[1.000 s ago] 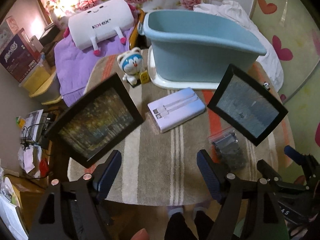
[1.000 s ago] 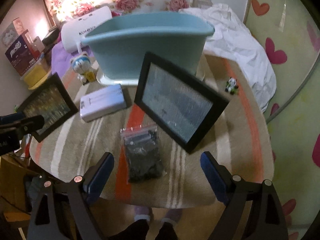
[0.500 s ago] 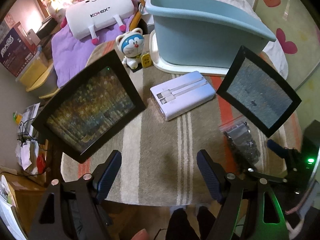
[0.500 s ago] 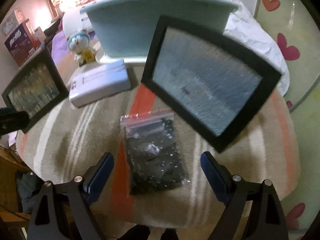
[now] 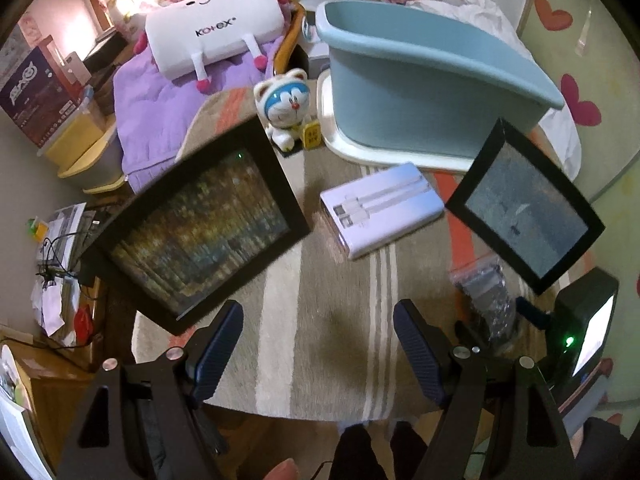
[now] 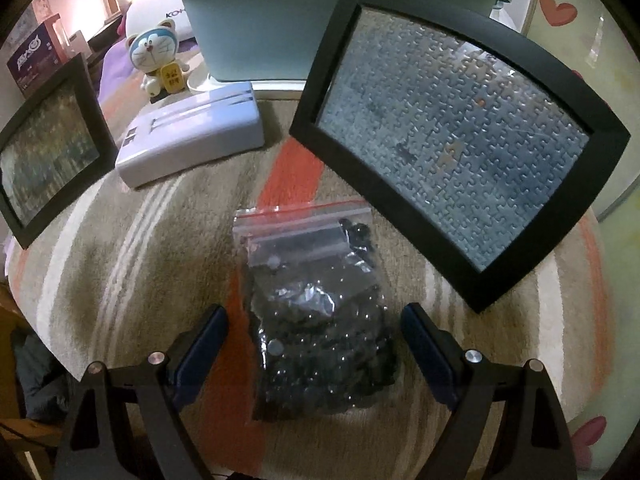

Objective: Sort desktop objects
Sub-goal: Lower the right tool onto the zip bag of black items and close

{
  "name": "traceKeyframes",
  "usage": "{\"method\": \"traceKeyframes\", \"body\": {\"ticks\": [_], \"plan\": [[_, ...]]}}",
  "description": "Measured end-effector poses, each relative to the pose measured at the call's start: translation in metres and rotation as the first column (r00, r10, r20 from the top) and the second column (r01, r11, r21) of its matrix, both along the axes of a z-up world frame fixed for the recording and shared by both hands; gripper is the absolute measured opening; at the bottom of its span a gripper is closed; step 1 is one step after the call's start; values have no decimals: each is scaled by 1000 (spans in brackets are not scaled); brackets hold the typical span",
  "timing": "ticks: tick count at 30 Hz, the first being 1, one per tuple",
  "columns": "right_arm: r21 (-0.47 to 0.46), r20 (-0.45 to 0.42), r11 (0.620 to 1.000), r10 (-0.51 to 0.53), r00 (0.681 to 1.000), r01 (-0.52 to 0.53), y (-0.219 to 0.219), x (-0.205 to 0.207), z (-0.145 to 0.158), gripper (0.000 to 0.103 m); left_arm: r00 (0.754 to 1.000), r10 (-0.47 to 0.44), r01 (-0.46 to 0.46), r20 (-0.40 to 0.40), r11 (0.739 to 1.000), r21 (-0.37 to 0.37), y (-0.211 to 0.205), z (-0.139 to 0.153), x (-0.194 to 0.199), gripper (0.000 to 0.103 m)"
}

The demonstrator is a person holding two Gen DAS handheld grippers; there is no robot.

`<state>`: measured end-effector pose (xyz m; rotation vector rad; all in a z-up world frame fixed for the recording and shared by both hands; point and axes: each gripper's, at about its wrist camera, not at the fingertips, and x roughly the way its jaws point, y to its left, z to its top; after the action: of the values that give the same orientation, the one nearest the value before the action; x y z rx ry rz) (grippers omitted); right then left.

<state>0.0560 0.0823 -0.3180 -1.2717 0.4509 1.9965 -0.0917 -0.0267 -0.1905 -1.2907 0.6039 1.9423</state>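
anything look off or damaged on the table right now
The blue-grey puzzle frame has a few gaps: a dark spot and some orange-brown spots where pieces seem missing. The zip bag of dark pieces lies sealed in front of it, nothing spilled. Otherwise nothing stands out.

The table cloth point(image 5: 320, 360) is showing taupe with white and orange-red stripes. A pale blue tub point(image 5: 420, 92) is sitting on a white tray point(image 5: 332, 136) at the far edge. The cat figurine point(image 5: 286, 106) is wearing white and blue with a yellow tag. The power bank point(image 5: 382, 208) is looking pale lilac-white. Both picture frames are showing black borders: the left frame point(image 5: 196, 220) is holding a dark mottled gold-green picture, the right frame point(image 6: 456, 136) a grey-blue jigsaw pattern. The clear zip bag point(image 6: 316, 312), red-lined at its seal, is holding black pieces. Both grippers' pads point(image 6: 200, 344) are showing dark blue.
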Motion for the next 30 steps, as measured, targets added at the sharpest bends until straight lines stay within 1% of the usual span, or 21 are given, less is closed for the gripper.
{"method": "traceKeyframes", "body": {"ticks": [6, 8, 10, 14, 18, 19, 20, 22, 23, 25, 26, 28, 30], "plan": [[3, -1, 1000, -4, 1000, 4, -5, -4, 0, 91, 1000, -1, 1, -9, 1000, 7, 2, 6, -1, 81], [3, -1, 1000, -5, 1000, 5, -6, -5, 1, 89, 1000, -3, 3, -9, 1000, 1, 3, 4, -1, 81], [4, -4, 1000, -9, 1000, 9, -6, -6, 2, 84, 1000, -6, 6, -10, 1000, -7, 4, 2, 0, 81], [-1, -13, 1000, -18, 1000, 18, -6, -5, 5, 78, 1000, -10, 10, -13, 1000, -15, 4, 0, 1, 81], [2, -23, 1000, -17, 1000, 17, -6, -3, 10, 66, 1000, -13, 12, -15, 1000, -19, 4, -1, 2, 81], [3, -25, 1000, -14, 1000, 14, -6, -3, 11, 61, 1000, -14, 13, -16, 1000, -19, 4, -1, 2, 81], [6, -27, 1000, -11, 1000, 11, -7, -3, 13, 59, 1000, -15, 15, -16, 1000, -20, 4, -1, 2, 81], [6, -31, 1000, -7, 999, 7, -8, -1, 16, 48, 1000, -18, 17, -18, 1000, -22, 4, 0, 3, 81], [6, -33, 1000, -5, 999, 6, -8, -2, 17, 45, 1000, -18, 18, -20, 1000, -23, 4, 0, 3, 81], [6, -34, 1000, 0, 999, 0, -9, -2, 20, 36, 1000, -19, 19, -21, 1000, -22, 4, 1, 4, 81], [7, -35, 1000, 3, 999, -3, -8, -2, 21, 34, 1000, -19, 19, -21, 1000, -22, 4, 1, 4, 81], [6, -37, 1000, 3, 999, -3, -8, -2, 24, 26, 1000, -20, 20, -24, 1000, -22, 4, 1, 4, 81], [7, -39, 1000, 3, 999, -3, -9, -3, 28, 23, 999, -19, 19, -26, 1000, -23, 4, 2, 3, 81]]}}
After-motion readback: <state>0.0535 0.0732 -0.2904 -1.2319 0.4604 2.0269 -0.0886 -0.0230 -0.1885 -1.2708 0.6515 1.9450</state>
